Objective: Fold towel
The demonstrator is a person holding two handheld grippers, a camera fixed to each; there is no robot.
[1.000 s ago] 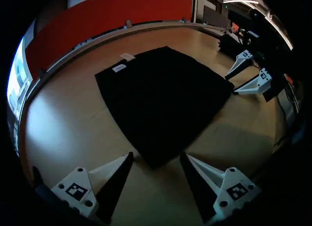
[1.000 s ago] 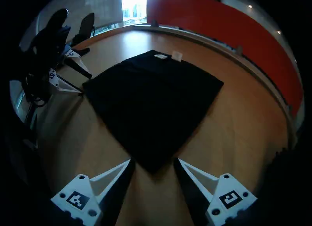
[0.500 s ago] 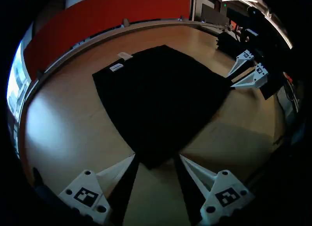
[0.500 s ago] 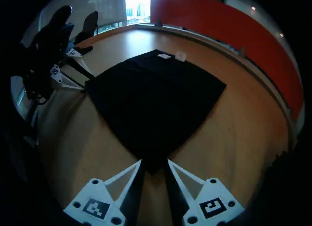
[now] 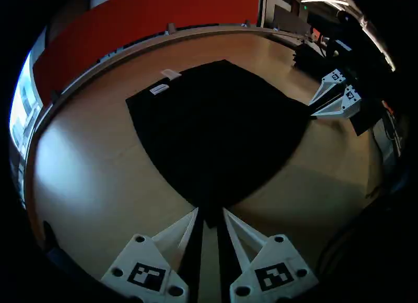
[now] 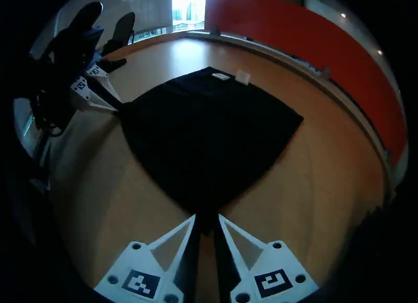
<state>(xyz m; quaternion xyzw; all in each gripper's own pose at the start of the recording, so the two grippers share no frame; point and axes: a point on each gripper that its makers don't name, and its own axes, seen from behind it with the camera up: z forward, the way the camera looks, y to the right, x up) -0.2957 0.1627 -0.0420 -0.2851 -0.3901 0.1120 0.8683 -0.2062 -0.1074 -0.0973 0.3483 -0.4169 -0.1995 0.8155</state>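
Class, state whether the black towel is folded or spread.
Spread: black towel lies flat on the wooden table, four corners out, none turned over. Whether doubled: cannot tell.

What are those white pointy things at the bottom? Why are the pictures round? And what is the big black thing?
A person holds a grabbing tool in each hand. Each tool has two white fingers and a small camera that looks along them, so each round picture comes from one tool. One picture is from the left gripper, the other from the right gripper. A black towel lies on the wooden table. Each gripper pinches one corner of it, ready to fold.
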